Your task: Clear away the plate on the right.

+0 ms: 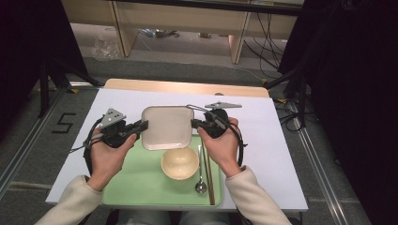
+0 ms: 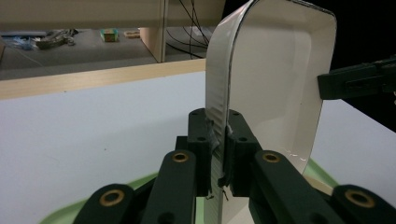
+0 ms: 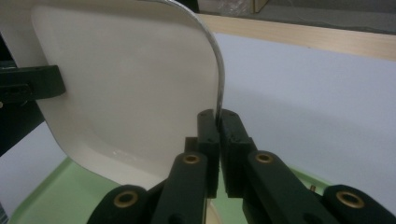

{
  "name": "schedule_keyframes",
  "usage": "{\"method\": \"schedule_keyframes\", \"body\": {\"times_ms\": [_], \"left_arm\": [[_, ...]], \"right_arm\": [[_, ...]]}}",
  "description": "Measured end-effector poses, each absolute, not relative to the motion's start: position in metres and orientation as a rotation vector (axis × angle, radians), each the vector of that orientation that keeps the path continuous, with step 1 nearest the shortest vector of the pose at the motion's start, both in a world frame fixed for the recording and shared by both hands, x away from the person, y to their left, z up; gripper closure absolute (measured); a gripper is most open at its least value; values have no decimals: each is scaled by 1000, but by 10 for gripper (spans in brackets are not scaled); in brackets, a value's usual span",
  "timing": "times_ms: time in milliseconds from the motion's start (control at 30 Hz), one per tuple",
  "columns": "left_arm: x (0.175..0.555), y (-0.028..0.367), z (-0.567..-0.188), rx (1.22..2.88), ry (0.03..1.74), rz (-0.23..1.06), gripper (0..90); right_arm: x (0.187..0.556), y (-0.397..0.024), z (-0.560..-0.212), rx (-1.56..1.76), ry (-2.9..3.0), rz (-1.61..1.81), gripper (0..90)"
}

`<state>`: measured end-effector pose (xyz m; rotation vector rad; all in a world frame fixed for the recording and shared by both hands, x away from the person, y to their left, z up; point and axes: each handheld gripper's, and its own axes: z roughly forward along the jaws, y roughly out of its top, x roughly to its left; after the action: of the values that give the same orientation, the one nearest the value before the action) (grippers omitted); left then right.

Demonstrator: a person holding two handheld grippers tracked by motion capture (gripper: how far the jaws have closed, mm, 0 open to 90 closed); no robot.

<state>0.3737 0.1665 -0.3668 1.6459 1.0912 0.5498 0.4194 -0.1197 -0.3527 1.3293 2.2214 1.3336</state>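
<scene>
Jaws first — my left gripper (image 1: pixel 141 125) is clamped on the left rim of the square white plate (image 1: pixel 167 127), pads pressing the edge from both faces; in the left gripper view the left gripper's fingertips (image 2: pixel 208 135) bite right onto that thin rim, with the plate (image 2: pixel 275 79) rising past them. Moving across: the plate sits level between my two hands, its far part over the white table (image 1: pixel 281 154), its near edge over the back of the green tray (image 1: pixel 136 187). Over on the right, my right gripper (image 1: pixel 194 123) is pinched shut on the opposite rim — in the right gripper view the right gripper (image 3: pixel 218 122) has the plate's edge (image 3: pixel 219 88) wedged between its tips.

So the plate lies straight between the jaws, one grip on each side, and both hands are equally near. I reckon any coming move has to keep both hands together and level, or the plate will tilt or twist in the pads. Below it on the tray sit the cream bowl (image 1: pixel 179 163), then the spoon (image 1: pixel 200 180) and chopsticks (image 1: pixel 210 176).
</scene>
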Motion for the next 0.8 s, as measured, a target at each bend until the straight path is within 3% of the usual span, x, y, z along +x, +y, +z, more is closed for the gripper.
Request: {"method": "schedule_keyframes", "body": {"times_ms": [200, 367, 633, 800], "left_arm": [[375, 170, -367, 1650, 1094, 538, 829], [377, 175, -369, 1648, 1106, 518, 830], [378, 181, -369, 1649, 1125, 470, 831], [377, 186, -370, 1652, 1131, 442, 831]], "right_arm": [[420, -118, -356, 1340, 2246, 1345, 857], [422, -120, -355, 1306, 2242, 1346, 738], [420, -123, -354, 1218, 2225, 1396, 464], [414, -132, -349, 1182, 2186, 1433, 413]]}}
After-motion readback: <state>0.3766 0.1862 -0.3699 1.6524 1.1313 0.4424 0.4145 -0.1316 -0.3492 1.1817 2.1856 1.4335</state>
